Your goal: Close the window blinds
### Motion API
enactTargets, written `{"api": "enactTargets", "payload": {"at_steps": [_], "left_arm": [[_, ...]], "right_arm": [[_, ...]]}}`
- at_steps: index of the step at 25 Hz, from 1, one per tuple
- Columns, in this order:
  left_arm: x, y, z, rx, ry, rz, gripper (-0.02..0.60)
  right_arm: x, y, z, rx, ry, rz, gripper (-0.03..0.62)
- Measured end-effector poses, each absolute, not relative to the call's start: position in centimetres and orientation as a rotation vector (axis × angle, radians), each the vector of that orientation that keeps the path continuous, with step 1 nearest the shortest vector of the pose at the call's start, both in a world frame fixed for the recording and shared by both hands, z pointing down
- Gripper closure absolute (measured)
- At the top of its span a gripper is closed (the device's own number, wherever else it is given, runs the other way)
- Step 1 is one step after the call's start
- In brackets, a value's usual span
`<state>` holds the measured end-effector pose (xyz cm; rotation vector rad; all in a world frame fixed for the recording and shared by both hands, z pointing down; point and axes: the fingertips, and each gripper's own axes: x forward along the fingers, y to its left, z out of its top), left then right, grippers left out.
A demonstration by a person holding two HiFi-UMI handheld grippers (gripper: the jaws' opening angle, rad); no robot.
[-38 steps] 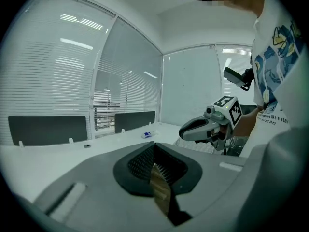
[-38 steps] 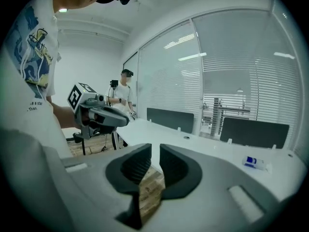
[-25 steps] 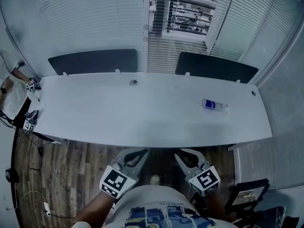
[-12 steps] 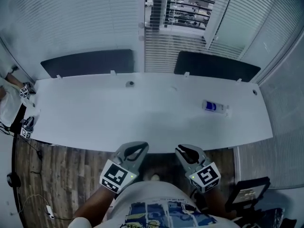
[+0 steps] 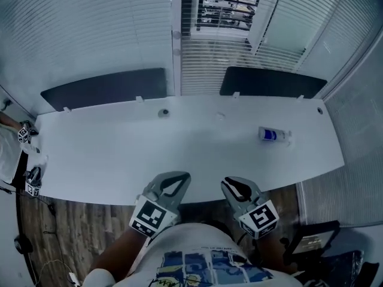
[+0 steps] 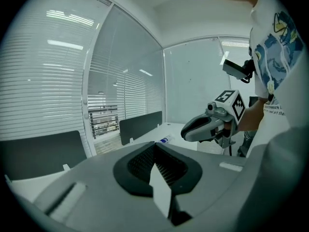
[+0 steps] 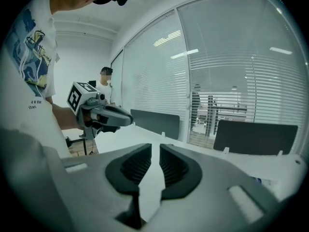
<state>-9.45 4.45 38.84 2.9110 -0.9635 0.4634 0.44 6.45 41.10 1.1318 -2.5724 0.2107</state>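
The window blinds hang behind the white desk. Through the slats of the middle pane I see a building outside; the left panel looks pale and closed. Both grippers sit low in the head view, at the desk's near edge and far from the blinds. My left gripper is shut and empty, its tips meeting. My right gripper shows only a narrow slit between its jaws, with nothing in it. Each gripper appears in the other's view, the right gripper and the left gripper.
A small bottle with a blue label lies on the desk's right part. Two dark divider panels stand along its far edge. A chair is at lower right. Another person stands at the desk's left end, with marker cubes there.
The desk has come closer in the head view. Both grippers went from over the wood floor to the desk's front edge. Their jaws look the same.
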Motion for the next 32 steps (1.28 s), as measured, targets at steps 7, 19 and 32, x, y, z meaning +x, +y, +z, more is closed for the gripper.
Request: {"api": "enactTargets", "payload": {"at_steps": [7,19,32], "left_arm": [[-12.1,0.7,40.5,2.912,-0.978,0.487,0.578],[-10.7,-9.3,39.6,2.855,-1.172,0.434,0.578],[-9.2,-22.3,39.4,2.793,-1.419,0.57,0.561]], "right_arm": [[-1.8,4.6,42.2,1.163,-2.54,0.222,0.554],[0.8,-1.3,41.9,1.106,-2.549,0.178,0.554],[6.4,-6.3,42.7,1.107,-2.546,0.247,0.554]]}}
